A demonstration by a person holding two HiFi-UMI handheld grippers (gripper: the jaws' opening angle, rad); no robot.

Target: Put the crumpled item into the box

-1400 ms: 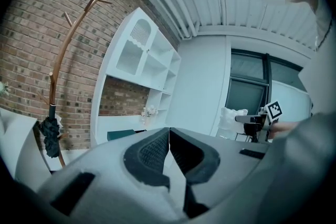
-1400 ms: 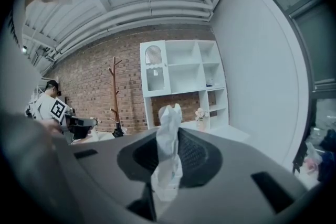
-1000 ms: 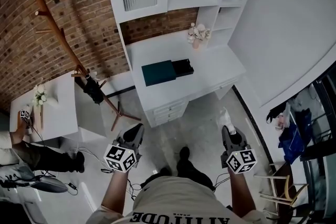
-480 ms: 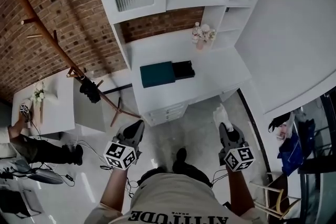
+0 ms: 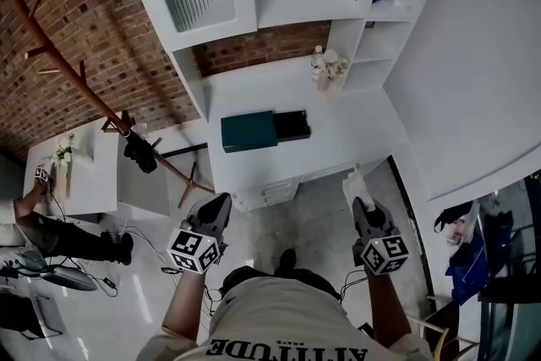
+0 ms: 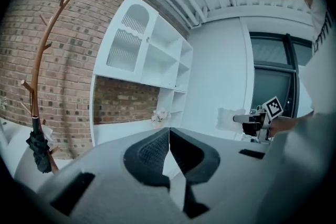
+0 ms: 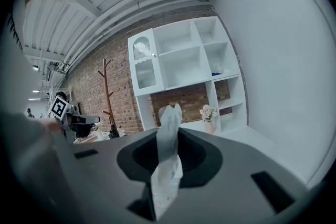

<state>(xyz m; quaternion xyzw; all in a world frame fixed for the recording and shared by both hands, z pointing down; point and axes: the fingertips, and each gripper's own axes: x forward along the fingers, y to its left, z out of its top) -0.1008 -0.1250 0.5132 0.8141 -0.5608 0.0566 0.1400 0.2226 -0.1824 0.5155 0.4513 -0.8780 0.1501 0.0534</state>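
Pinching the crumpled white paper (image 7: 167, 136) between clenched jaws, the right gripper (image 5: 362, 205) holds it above the floor, off the front right corner of the white desk (image 5: 351, 127). The left gripper (image 5: 215, 209) is clenched shut on nothing. The dark teal box (image 5: 248, 131) lies toward the desk's left edge, well apart from both.
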